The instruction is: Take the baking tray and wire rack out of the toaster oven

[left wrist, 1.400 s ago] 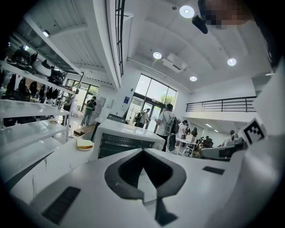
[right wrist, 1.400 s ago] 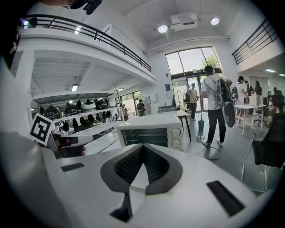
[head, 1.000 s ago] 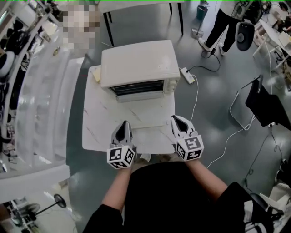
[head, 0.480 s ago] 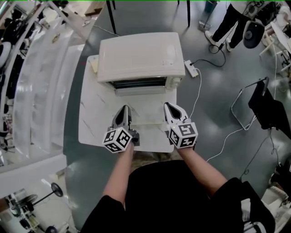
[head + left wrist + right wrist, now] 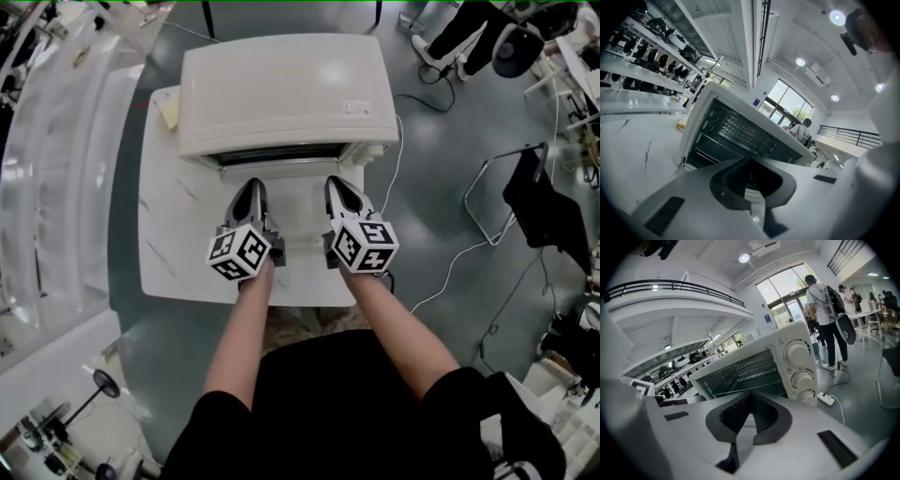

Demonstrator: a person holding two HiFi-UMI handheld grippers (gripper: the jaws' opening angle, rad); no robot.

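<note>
Task at start: L gripper (image 5: 251,190) & R gripper (image 5: 338,186), both shut, empty, frame centre, facing oven (image 5: 281,89); tray & rack (image 5: 736,127) not yet out.

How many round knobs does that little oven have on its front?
3, in a column at the right end of the oven's front: top knob, middle knob, bottom knob. No others show.
</note>
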